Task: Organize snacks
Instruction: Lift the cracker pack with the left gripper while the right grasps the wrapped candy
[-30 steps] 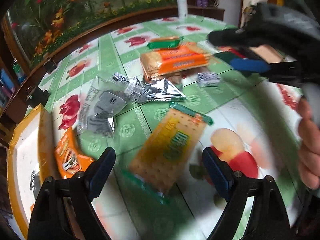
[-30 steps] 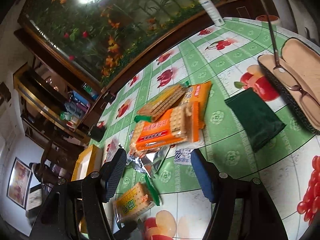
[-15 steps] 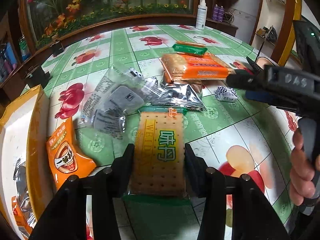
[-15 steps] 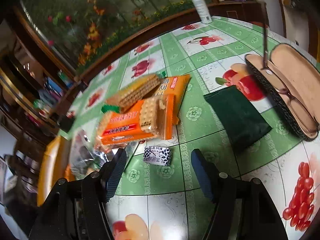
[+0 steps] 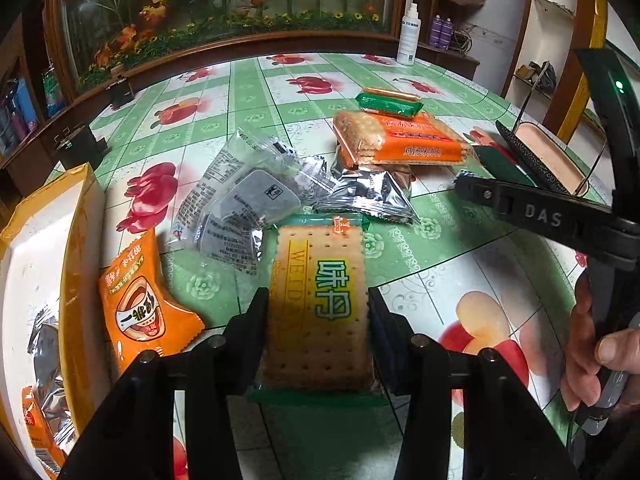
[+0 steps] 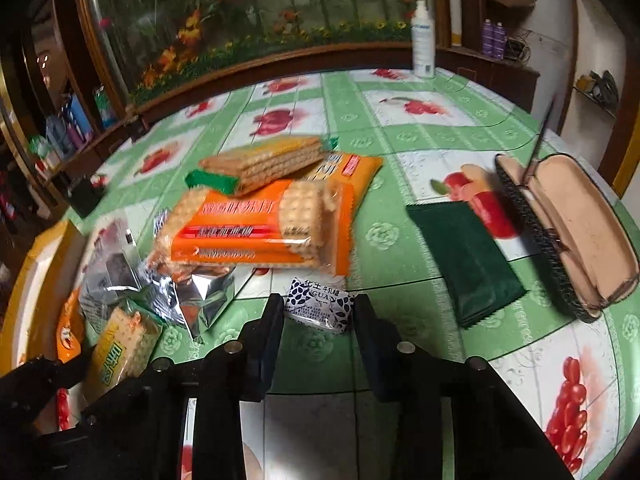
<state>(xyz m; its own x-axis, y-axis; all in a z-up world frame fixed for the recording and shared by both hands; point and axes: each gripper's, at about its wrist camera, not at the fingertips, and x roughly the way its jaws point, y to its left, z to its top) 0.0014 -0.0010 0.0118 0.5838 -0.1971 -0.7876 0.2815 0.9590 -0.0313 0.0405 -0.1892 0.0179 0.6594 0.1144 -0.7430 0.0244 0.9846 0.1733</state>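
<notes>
We find the left gripper clenched on the yellow cracker packet, which lies flat on the bench. The right gripper is closing its fingers around a small white sachet just below the orange biscuit pack; contact unclear.

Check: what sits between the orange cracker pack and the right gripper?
Right wrist view: only the small white candy packet lies between the orange cracker pack and the right gripper.

The yellow cardboard box is cut off at the left edge. A silver foil packet lies half buried under the orange cracker pack, perhaps torn; motion blur smears the print.
</notes>
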